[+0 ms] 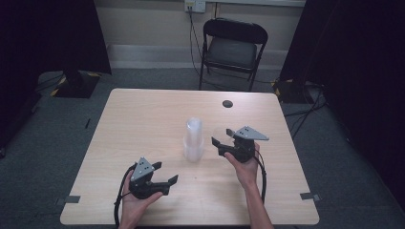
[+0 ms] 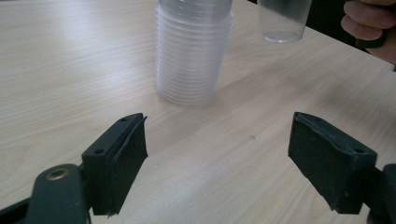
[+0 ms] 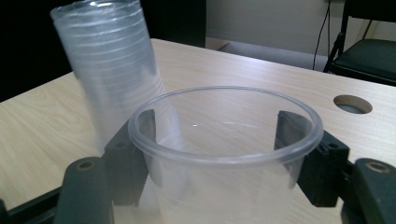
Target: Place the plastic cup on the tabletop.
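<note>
High view: fixed above the near edge, looking forward and down across the whole bench (image 1: 143, 109) to a folding chair (image 1: 232, 47) beyond. Left gripper view: low, close, facing the stack of clear cups (image 2: 194, 51). Right gripper view: low, facing far-left; shares that stack.

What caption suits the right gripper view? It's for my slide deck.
Right gripper clasps a single clear plastic cup upright beside the tall stack of clear plastic cups on the light wooden table.
</note>
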Tool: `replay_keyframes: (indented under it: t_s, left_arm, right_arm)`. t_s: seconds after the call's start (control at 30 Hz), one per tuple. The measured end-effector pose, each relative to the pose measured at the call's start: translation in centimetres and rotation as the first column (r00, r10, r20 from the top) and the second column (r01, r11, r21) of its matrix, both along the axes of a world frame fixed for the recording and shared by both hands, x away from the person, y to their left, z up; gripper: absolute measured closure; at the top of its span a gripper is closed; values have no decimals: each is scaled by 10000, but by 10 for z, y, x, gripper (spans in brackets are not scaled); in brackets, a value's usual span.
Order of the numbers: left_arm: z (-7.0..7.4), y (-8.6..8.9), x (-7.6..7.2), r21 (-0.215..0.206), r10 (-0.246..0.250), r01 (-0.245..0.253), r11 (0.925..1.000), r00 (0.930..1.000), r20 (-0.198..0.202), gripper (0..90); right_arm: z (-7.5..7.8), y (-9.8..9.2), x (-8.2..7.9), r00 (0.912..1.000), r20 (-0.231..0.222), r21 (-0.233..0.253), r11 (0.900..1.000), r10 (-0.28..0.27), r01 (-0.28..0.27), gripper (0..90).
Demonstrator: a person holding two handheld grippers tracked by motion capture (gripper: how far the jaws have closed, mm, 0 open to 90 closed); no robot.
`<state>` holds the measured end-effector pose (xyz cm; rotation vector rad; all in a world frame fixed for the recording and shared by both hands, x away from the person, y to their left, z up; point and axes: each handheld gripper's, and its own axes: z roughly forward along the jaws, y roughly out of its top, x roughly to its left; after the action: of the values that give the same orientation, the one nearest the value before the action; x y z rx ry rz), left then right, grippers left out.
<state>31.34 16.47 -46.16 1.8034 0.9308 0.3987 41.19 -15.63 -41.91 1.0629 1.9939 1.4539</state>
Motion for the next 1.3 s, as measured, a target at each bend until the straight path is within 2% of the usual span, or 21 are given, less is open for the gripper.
replay_keyframes:
  t_s: [0.07,0.13,0.2,0.27,0.57,0.67,0.7,0.73,0.8,0.9,0.93,1.0,1.03,1.1,1.3]
  left_arm:
    - [0,0,0,-17,67,-67,10000,10000,-36,166]
    - [-1,-1,1,-254,76,-78,9996,9999,-107,161]
    - [-1,-3,2,-223,98,-99,9997,9999,-49,158]
    - [-1,-5,2,-315,-23,21,9995,10000,-44,158]
    - [-5,-4,-2,-134,-58,57,9999,10000,-72,157]
    - [-6,-5,-2,7,-150,151,9999,9996,-259,157]
    - [-7,-6,-3,140,-142,145,9998,9996,-233,158]
    - [-7,-6,-4,93,-95,97,9999,9998,-195,158]
    - [-7,-6,-5,43,-360,361,9993,9992,-142,157]
    - [-7,-5,-7,154,-350,351,9993,9994,-16,158]
    - [-7,-4,-8,122,-394,393,9992,9992,80,157]
    - [-7,-2,-10,-92,-320,322,9994,9993,204,157]
    - [-7,-1,-10,-43,-336,337,9994,9992,220,156]
    - [-8,-1,-10,-43,-326,326,9995,9993,168,157]
    - [-10,-2,-7,35,-287,287,9996,9996,-79,157]
  right_arm:
    - [1,-1,5,10000,40,-46,10000,-38,38,295]
    - [2,-2,10,9999,22,0,9999,-102,102,296]
    - [3,-2,15,9999,-7,51,9998,-172,172,295]
    - [4,-1,17,9998,19,-45,9998,-217,217,295]
    - [2,1,38,9994,-31,25,9994,-352,352,294]
    - [-1,2,45,9989,-39,-18,9989,-476,476,294]
    - [-2,2,48,9986,-53,-21,9986,-535,534,294]
    - [-3,2,50,9985,-50,16,9985,-545,545,294]
    - [-4,4,54,9976,-80,-132,9975,-689,688,296]
    - [-6,6,57,9971,-227,62,9973,-732,734,297]
    - [-7,6,59,9966,-178,37,9968,-800,801,297]
    - [-12,6,63,9956,-359,102,9962,-863,868,295]
    - [-16,7,66,9949,-397,30,9957,-923,925,295]
    - [-21,7,70,9942,-556,9,9958,-915,917,295]
    - [-33,6,77,9914,-520,-73,9927,-1205,1202,296]
